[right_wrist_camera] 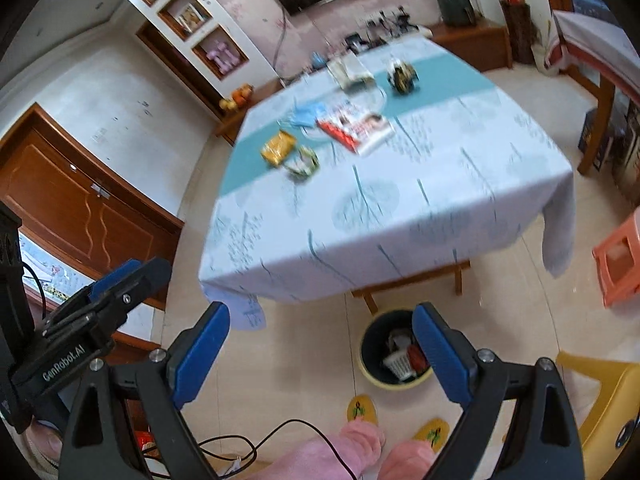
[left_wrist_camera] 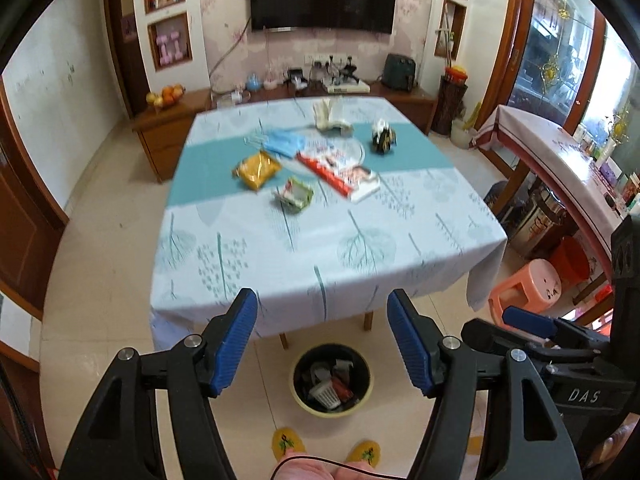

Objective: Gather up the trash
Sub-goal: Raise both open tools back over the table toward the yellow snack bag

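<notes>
Left gripper (left_wrist_camera: 322,344): blue-padded jaws spread wide, nothing between them; held above the floor, short of the table's near edge.
Right gripper (right_wrist_camera: 320,354): blue pads (right_wrist_camera: 200,354) likewise spread wide and empty; just right of the left gripper, at about the same height.
Round black bin with yellow rim (left_wrist_camera: 331,380): on the tiled floor directly below and just ahead of both grippers, at the table's near edge; already holding several pieces, among them a white ribbed item and something red.
Table with pale blue leaf-print cloth (left_wrist_camera: 280,264): ahead of both grippers; near half bare, trash gathered well beyond the fingertips across the teal band.
Green-and-white crumpled wrapper (left_wrist_camera: 294,194): nearest piece, straight ahead of the left gripper.
Yellow foil snack packet (left_wrist_camera: 256,169): just beyond and left of the crumpled wrapper.
Red-and-white flat printed package (left_wrist_camera: 344,174): ahead and slightly right, partly lying over a clear round plate (left_wrist_camera: 356,148).
Blue disposable face mask (left_wrist_camera: 282,142): farther ahead, behind the yellow packet.
Black-and-yellow crumpled wrapper (left_wrist_camera: 383,138): far right of the group.
White crumpled paper or cloth (left_wrist_camera: 332,118): farthest away; exact nature hard to tell through blur.
Done: some trash in the bin, judging by its contents.
Left: at least six pieces on the table, none gripped yet; likely under halfway.
</notes>
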The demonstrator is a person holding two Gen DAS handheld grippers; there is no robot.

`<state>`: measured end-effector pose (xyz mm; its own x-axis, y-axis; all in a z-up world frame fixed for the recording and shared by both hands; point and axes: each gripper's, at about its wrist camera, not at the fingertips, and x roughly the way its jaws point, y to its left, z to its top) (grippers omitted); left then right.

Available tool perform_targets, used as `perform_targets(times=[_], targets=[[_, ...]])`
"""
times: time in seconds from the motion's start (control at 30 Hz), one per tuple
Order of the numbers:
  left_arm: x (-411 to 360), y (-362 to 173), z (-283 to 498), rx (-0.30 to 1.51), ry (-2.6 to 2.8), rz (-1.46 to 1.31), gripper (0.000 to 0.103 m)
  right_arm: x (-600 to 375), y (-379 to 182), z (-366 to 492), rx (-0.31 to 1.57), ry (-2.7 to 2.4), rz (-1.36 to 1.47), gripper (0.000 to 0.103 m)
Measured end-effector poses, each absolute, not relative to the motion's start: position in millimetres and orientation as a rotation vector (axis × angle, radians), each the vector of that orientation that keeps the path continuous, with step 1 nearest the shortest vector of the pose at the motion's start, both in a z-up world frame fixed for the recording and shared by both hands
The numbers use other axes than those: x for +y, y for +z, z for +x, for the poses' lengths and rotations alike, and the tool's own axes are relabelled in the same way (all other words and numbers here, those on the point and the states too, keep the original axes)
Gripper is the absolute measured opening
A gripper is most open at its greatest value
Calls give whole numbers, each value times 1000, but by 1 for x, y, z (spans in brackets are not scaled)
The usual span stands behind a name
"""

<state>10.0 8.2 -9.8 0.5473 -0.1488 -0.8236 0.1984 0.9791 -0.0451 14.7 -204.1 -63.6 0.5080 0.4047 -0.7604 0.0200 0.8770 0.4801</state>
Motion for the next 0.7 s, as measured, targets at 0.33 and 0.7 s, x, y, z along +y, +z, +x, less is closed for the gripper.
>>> perform_targets(times=[0.33,0.7], targets=[[7,37,27,857,-151,73,70,-206,-30,41,923,290,429,94],[41,44,79,828,-101,40,78,-201,-40,95,945,266,411,94]])
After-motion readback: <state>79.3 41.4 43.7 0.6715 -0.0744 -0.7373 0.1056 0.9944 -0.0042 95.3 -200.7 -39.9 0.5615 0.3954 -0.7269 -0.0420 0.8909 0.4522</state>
